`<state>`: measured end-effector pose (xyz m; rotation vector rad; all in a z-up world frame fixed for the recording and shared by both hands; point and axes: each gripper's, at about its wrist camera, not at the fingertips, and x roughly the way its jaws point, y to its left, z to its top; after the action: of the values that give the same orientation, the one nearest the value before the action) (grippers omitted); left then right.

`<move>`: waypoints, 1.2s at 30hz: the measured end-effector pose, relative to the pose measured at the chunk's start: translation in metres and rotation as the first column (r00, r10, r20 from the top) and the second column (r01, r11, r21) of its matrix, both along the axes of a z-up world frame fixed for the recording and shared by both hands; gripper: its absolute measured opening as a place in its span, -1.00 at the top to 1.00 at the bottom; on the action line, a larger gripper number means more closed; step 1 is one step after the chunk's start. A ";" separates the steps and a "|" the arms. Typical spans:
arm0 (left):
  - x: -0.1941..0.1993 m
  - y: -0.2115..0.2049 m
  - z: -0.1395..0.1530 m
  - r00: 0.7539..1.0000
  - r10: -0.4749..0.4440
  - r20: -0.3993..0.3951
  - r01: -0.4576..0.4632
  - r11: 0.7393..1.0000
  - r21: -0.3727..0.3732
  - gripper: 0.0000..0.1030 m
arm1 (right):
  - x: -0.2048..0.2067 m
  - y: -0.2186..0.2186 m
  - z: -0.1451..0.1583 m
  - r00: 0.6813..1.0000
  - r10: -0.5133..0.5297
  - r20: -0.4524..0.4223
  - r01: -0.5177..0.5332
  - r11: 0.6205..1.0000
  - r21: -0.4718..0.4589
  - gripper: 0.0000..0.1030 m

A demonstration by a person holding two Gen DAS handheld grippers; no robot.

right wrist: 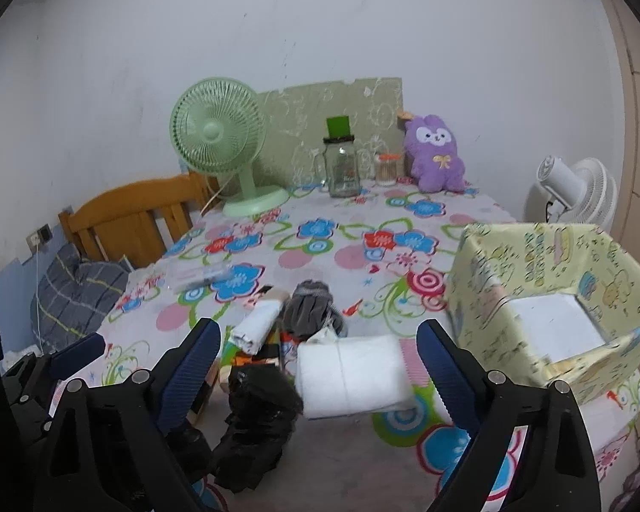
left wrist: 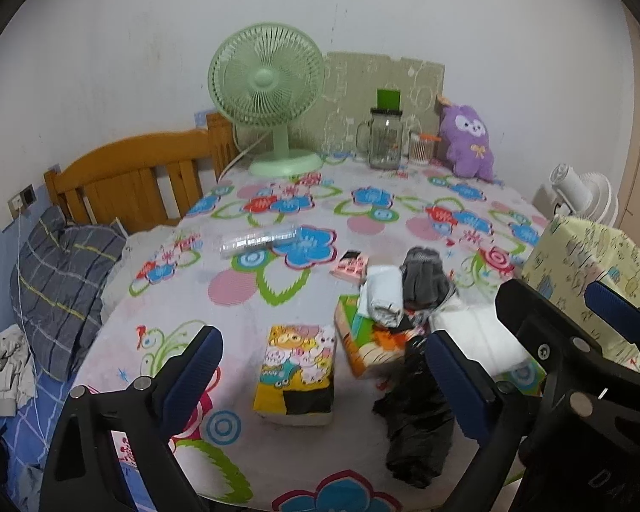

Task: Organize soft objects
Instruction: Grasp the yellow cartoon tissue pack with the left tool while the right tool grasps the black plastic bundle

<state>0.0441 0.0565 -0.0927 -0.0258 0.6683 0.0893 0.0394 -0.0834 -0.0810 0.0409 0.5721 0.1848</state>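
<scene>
Both grippers, left gripper [left wrist: 324, 367] and right gripper [right wrist: 320, 356], hover with jaws spread and hold nothing; white folded cloth [right wrist: 350, 377] lies near, left of the patterned box [right wrist: 533, 281].

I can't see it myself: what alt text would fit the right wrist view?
Two open blue-padded fingers frame a white folded cloth on a flowered tablecloth, beside a yellow patterned box. Behind lie a black bag, grey gloves, a green fan and a purple plush.
</scene>
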 end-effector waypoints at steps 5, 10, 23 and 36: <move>0.005 0.006 -0.014 0.999 0.006 -0.041 -0.006 1.000 -0.007 -0.86 | 0.006 0.010 -0.014 0.999 0.009 -0.041 -0.010 1.000 -0.016 -0.81; 0.010 0.013 -0.026 0.997 0.016 -0.073 -0.017 1.000 -0.010 -0.85 | 0.012 0.017 -0.026 0.996 0.015 -0.089 -0.016 1.000 -0.005 -0.77; 0.019 0.017 -0.051 0.991 0.017 -0.136 -0.019 1.000 -0.017 -0.74 | 0.026 0.026 -0.057 0.979 0.030 -0.204 -0.024 0.999 0.031 -0.61; 0.025 0.017 -0.061 0.986 -0.002 -0.166 -0.003 0.999 -0.033 -0.15 | 0.032 0.038 -0.067 0.962 0.062 -0.265 -0.057 0.998 0.030 0.10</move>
<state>0.0692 0.0737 -0.1538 -0.0506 0.8364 0.0816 0.0715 -0.0458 -0.1483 0.0705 0.8405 0.2463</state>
